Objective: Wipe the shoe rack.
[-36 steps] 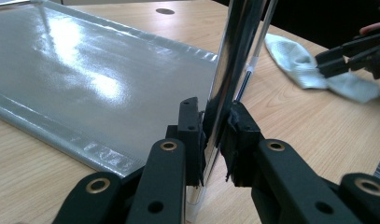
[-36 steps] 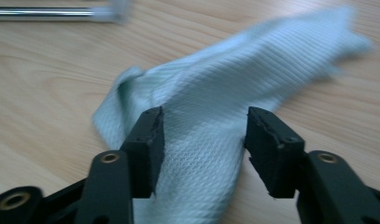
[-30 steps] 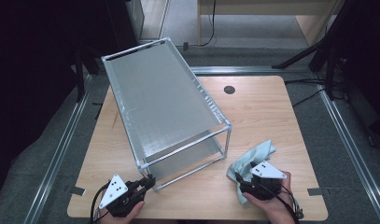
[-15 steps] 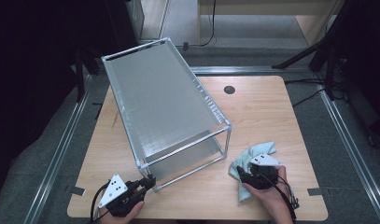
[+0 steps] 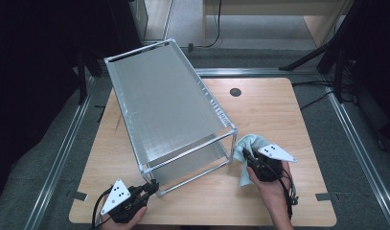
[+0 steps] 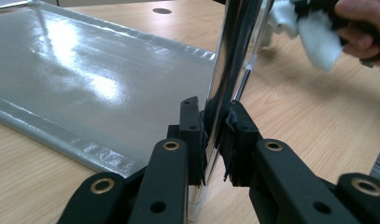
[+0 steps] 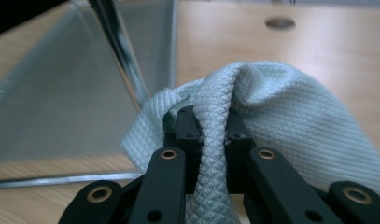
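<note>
Two grips: left gripper (image 6: 214,140) jaws clamp chrome post (image 6: 229,70); right gripper (image 7: 211,135) jaws just closed, pinching waffle-weave cloth (image 7: 271,107).

floor (image 5: 192,19): grey | table (image 5: 279,115): light wood | surroundings: dark

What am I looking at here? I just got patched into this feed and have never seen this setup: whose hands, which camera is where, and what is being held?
A person sits at a wooden table with a hand-held two-jaw gripper in each hand. The wide picture comes from a fixed camera above the table; the other two come from cameras riding on each gripper, looking along its black jaws.

On the table stands a clear rectangular case with a metal frame, tilted up. The left gripper is shut on a shiny frame post at the case's near corner. The right gripper has just closed its jaws on a fold of the pale blue cloth, right beside the case.
</note>
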The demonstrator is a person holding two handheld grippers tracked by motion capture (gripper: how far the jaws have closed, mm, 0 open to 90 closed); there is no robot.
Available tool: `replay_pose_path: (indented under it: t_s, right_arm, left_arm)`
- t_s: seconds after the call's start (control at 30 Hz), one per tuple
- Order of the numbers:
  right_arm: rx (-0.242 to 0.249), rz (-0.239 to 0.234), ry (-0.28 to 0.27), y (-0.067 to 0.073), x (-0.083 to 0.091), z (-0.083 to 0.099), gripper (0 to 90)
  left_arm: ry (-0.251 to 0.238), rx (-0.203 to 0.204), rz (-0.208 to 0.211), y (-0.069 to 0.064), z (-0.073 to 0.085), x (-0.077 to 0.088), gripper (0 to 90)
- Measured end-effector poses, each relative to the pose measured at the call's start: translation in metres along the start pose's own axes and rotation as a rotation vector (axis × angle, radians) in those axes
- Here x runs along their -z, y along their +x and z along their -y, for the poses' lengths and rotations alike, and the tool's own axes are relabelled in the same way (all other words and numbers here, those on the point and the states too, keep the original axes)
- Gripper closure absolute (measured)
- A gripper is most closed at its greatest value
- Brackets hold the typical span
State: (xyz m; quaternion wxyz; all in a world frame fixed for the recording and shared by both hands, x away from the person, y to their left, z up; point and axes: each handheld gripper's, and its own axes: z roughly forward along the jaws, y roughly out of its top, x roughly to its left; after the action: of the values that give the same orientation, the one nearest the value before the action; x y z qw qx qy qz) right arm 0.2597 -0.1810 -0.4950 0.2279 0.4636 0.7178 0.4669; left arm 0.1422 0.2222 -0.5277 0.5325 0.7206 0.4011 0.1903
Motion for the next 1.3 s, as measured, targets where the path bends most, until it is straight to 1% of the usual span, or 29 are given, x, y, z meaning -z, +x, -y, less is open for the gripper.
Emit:
replay_pose_path:
  t_s: [0.03,0.07,0.1,0.17,0.2,0.27,0.3,0.33,0.37,0.4,0.47,0.53,0.57,0.6,0.63,0.7,0.73,0.8,0.83,0.9,0.93,0.97,1.0,1.07,1.1,1.13,1.23,1.27,1.3]
  right_arm:
    - [0.0,0.0,0.0,0.0,0.0,0.0,80.7]
    - [0.02,-0.019,-0.058,0.008,0.009,-0.01,80.7]
    - [0.022,-0.026,-0.084,0.011,0.013,-0.015,80.5]
    - [0.029,-0.039,-0.157,0.018,0.025,-0.027,80.1]
    - [0.031,-0.054,-0.196,0.022,0.031,-0.033,79.9]
    - [0.03,-0.092,-0.211,0.026,0.034,-0.038,79.9]
    - [0.049,-0.11,-0.199,0.029,0.033,-0.038,80.1]
    - [0.069,-0.116,-0.182,0.033,0.03,-0.036,80.3]
    - [0.09,-0.115,-0.154,0.035,0.024,-0.031,80.4]
    - [0.087,-0.119,-0.134,0.036,0.02,-0.027,80.4]
    - [0.071,-0.141,-0.07,0.034,0.01,-0.014,80.5]
    - [0.061,-0.156,-0.01,0.034,-0.001,0.003,80.4]
    - [0.061,-0.156,-0.01,0.034,-0.001,0.003,80.4]
    - [0.057,-0.168,0.067,0.033,-0.011,0.02,80.4]
    - [0.057,-0.166,0.096,0.032,-0.015,0.024,80.4]
    - [0.079,-0.153,0.161,0.033,-0.023,0.034,80.4]
    - [0.086,-0.142,0.176,0.035,-0.025,0.036,80.5]
    - [0.091,-0.124,0.177,0.039,-0.024,0.033,80.6]
    - [0.101,-0.117,0.163,0.041,-0.022,0.03,80.7]
    - [0.102,-0.115,0.117,0.045,-0.015,0.023,80.7]
    - [0.101,-0.111,0.075,0.048,-0.008,0.016,80.7]
    - [0.104,-0.108,0.051,0.05,-0.004,0.012,80.7]
    - [0.108,-0.105,0.008,0.054,0.004,0.004,80.7]
    - [0.117,-0.106,-0.053,0.061,0.016,-0.008,80.8]
    - [0.117,-0.106,-0.053,0.061,0.016,-0.008,80.8]
    - [0.147,-0.126,-0.135,0.074,0.032,-0.022,80.9]
    - [0.195,-0.162,-0.215,0.092,0.043,-0.034,80.9]
    - [0.22,-0.171,-0.233,0.099,0.044,-0.035,80.8]
    - [0.263,-0.18,-0.242,0.106,0.041,-0.035,80.6]
  left_arm:
    - [0.0,0.0,0.0,0.0,0.0,0.0,79.9]
    - [-0.004,0.006,-0.008,0.002,0.002,0.004,79.8]
    - [-0.006,0.013,-0.009,0.002,0.002,0.006,79.8]
    - [-0.006,0.015,-0.017,0.003,0.004,0.009,79.8]
    - [-0.006,0.015,-0.02,0.003,0.004,0.01,79.8]
    - [-0.006,0.021,-0.029,0.004,0.005,0.014,79.7]
    - [-0.005,0.025,-0.032,0.005,0.006,0.016,79.7]
    - [-0.005,0.025,-0.032,0.005,0.006,0.016,79.7]
    - [-0.008,0.035,-0.044,0.008,0.006,0.018,79.6]
    - [-0.008,0.043,-0.047,0.01,0.006,0.019,79.6]
    - [-0.012,0.058,-0.047,0.013,0.007,0.02,79.4]
    - [-0.011,0.057,-0.047,0.014,0.007,0.02,79.3]
    - [-0.011,0.057,-0.047,0.014,0.007,0.02,79.3]
    - [-0.01,0.055,-0.046,0.014,0.007,0.02,79.3]
    - [-0.01,0.056,-0.045,0.014,0.007,0.02,79.3]
    - [-0.01,0.054,-0.046,0.014,0.007,0.02,79.3]
    - [-0.01,0.054,-0.047,0.014,0.007,0.02,79.3]
    - [-0.01,0.054,-0.047,0.014,0.007,0.02,79.3]
    - [-0.01,0.054,-0.046,0.014,0.007,0.02,79.3]
    - [-0.01,0.055,-0.046,0.014,0.007,0.02,79.3]
    - [-0.011,0.055,-0.046,0.014,0.007,0.019,79.3]
    - [-0.01,0.055,-0.045,0.014,0.007,0.019,79.3]
    - [-0.01,0.055,-0.045,0.014,0.007,0.019,79.3]
    - [-0.01,0.055,-0.045,0.014,0.007,0.019,79.3]
    - [-0.01,0.055,-0.045,0.014,0.007,0.019,79.3]
    - [-0.011,0.055,-0.043,0.015,0.007,0.019,79.3]
    - [-0.013,0.059,-0.04,0.015,0.007,0.019,79.2]
    - [-0.013,0.059,-0.04,0.015,0.007,0.019,79.2]
    - [-0.013,0.058,-0.039,0.014,0.007,0.019,79.2]
